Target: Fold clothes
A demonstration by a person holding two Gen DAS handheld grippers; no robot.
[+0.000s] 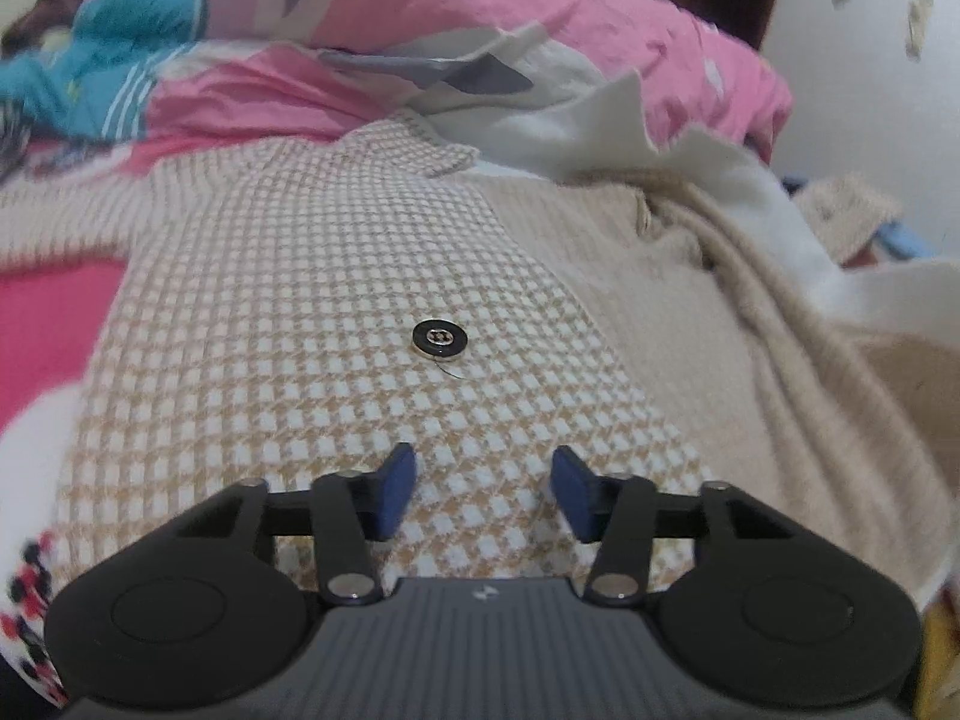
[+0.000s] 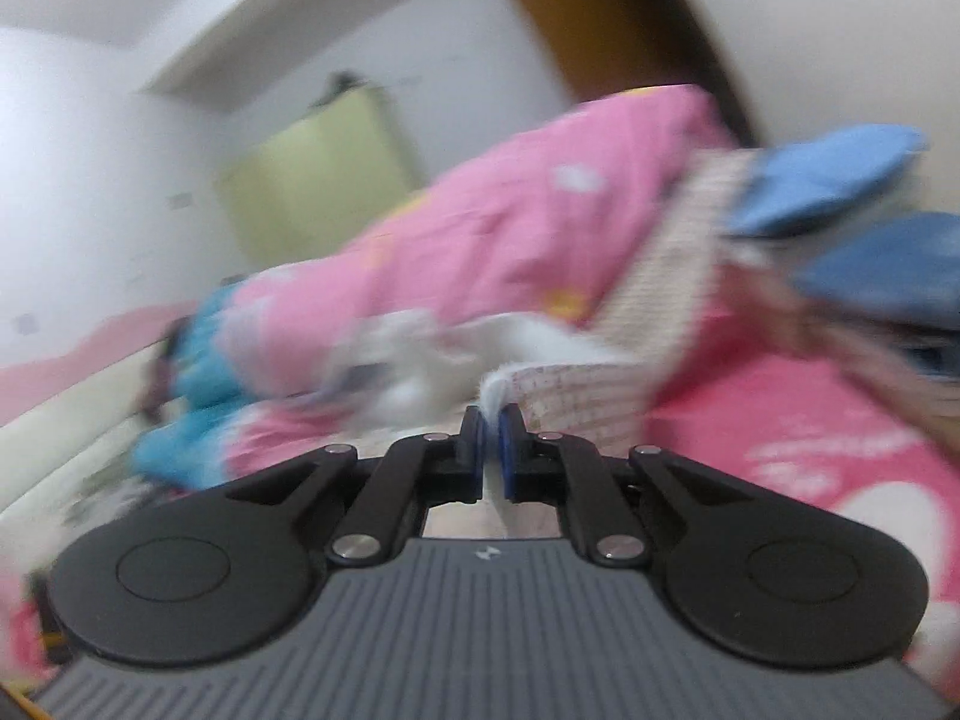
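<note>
The left gripper [image 1: 483,492] hangs low over a beige-and-white houndstooth garment [image 1: 312,312] spread on the bed. Its blue pads [image 1: 396,495] stand apart with checked cloth visible in the gap; whether they pinch any of the fabric cannot be told from this view. A round black button [image 1: 440,339] with a metal rim sits on the houndstooth panel just ahead of the fingertips. To the right of that panel the garment turns plain beige [image 1: 648,276] and bunches into long folds. A white fleecy lining [image 1: 600,126] shows at the far edge, lying against a rumpled pink quilt [image 1: 420,6].

The right wrist view is blurred. The right gripper [image 2: 492,441] is clenched on an edge of the same houndstooth garment [image 2: 576,396], whose white lining [image 2: 493,387] pokes up between the nearly touching pads. The cloth trails from there to the right over a bright pink bedsheet [image 2: 780,420]. Blue denim clothes [image 2: 840,180] lie at the far right, and a pale green wardrobe [image 2: 312,180] stands against the wall
</note>
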